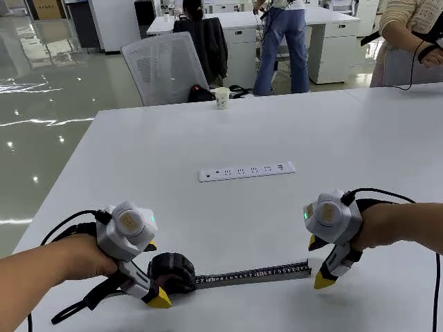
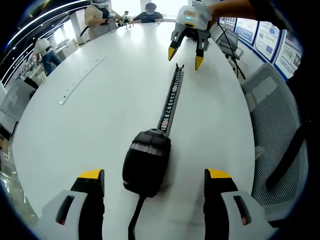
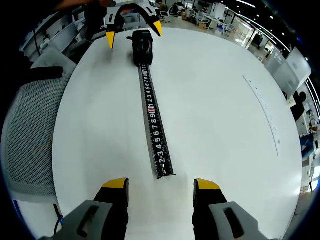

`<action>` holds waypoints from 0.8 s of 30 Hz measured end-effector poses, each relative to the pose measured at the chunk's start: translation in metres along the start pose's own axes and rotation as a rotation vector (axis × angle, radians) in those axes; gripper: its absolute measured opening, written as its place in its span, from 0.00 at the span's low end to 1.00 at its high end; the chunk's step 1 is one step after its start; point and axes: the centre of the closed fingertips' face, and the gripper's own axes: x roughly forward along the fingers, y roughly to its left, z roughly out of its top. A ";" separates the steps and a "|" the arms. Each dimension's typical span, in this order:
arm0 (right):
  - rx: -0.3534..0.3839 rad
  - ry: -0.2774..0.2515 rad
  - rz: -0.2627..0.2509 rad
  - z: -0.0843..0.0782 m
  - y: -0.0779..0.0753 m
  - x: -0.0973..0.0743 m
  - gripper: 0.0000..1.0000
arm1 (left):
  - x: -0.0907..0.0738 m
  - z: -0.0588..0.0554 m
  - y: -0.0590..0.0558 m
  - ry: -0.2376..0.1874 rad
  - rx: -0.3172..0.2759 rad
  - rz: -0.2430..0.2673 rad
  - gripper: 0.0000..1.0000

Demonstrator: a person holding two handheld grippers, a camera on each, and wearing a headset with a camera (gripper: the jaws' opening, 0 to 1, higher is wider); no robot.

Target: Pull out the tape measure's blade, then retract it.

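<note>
Bright office room with a shiny floor (image 1: 41, 83) and a big white table (image 1: 208, 138). At the far edge of the table, a small paper cup (image 1: 221, 97), with a grey chair (image 1: 166, 68) just behind it. In the middle of the table, a long white power strip (image 1: 246, 171), lying flat. Far back, a person (image 1: 280, 41) standing by another desk.

Close to the near edge, toward the left corner, the black tape measure (image 1: 173, 271), resting on the table. Sticking out of it, the blade (image 1: 252, 275), flat on the table, running along the near edge toward the right. Numbers face up, easy to read in the right gripper view.

Around the tape measure, the left claw (image 2: 155, 174), wide open. One yellow tip on each side, a little gap on both sides, no squeezing. Behind the tape measure, a thin black strap (image 2: 136, 220).

At the other end, the right claw (image 3: 161, 185), open too and holding nothing. Blade's end just in front of its two yellow tips, touching neither. Both claws point at each other along the blade, well apart.
</note>
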 end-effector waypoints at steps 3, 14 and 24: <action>0.030 -0.022 0.004 0.000 0.003 0.001 0.56 | 0.001 -0.003 -0.002 0.003 -0.039 -0.009 0.85; 0.184 -0.070 0.006 -0.008 0.010 -0.001 0.73 | 0.000 -0.010 -0.012 -0.014 -0.091 -0.038 0.99; 0.275 -0.151 -0.040 -0.008 0.010 -0.004 0.96 | -0.010 -0.014 0.000 -0.066 -0.142 0.037 0.99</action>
